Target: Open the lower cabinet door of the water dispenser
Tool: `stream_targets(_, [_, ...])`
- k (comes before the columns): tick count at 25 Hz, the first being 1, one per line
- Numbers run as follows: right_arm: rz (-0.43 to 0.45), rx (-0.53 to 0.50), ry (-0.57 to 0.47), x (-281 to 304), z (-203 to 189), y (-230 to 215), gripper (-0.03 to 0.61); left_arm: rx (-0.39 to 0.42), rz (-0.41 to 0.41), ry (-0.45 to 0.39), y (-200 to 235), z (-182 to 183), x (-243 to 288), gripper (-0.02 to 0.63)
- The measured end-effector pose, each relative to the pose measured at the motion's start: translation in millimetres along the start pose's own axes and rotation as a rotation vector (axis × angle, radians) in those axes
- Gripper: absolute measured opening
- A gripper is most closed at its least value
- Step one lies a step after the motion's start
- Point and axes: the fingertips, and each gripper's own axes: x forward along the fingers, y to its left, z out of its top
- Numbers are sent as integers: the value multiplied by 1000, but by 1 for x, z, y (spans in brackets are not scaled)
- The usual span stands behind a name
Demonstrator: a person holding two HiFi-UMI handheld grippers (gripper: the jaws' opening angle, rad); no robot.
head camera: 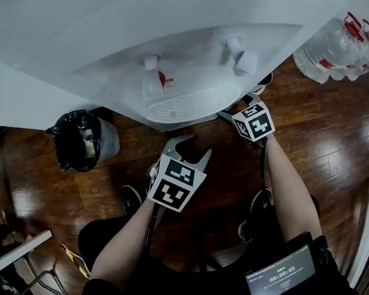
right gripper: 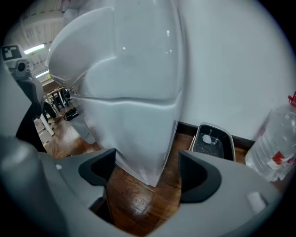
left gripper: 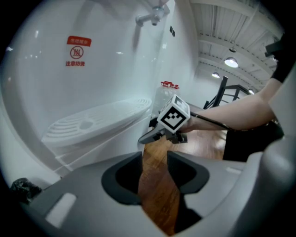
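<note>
A person stands over a white water dispenser (head camera: pixel 180 47) on a wooden floor (head camera: pixel 220 179), a two-jaw gripper in each hand, with the task of opening its lower cabinet door barely begun. The left gripper (head camera: pixel 189 149) hangs in front of the machine below the drip tray (left gripper: pixel 92 122), its fingers (left gripper: pixel 122 178) spread with only floor showing between them. The right gripper (head camera: pixel 235 113) sits lower and nearer, tucked beside the tray's edge; its fingers (right gripper: pixel 97 171) are spread wide, and its own view frames a bottom corner of the dispenser's lower cabinet (right gripper: pixel 127 134) between them, near but not touched. Neither gripper holds anything. The cabinet front shows as one smooth white panel with no gap along its edge, so the door appears to be shut; no handle or recess can be made out. What seems left is nearly everything: find the door's edge or grip, close the fingers on it and swing it out. A bin lined with a black bag (head camera: pixel 82 140) stands to the left of the machine, and large water bottles (head camera: pixel 341 48) wait on the floor to the right.
</note>
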Motion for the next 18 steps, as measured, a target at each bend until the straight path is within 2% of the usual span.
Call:
stream_targets(5, [98,-19,-26,5,-1,9,423,15,-20,11,-4,-1,-5,187])
stream_targets(6, [112,-17,-35,5,0,13,444,17,-17,8,-4,0,-6,187])
stream_targets(14, [60,44,-31,5,-4,16,443,37,-14,3,-6,2,-10,187])
stream_targets(16, [60,35,-9,0,-12,19,415,38,-16,3,-8,2,-11,186])
stream_targets(18, [56,19,12,-6,-19,23,413,43,-21,3,-12,2,-12,186])
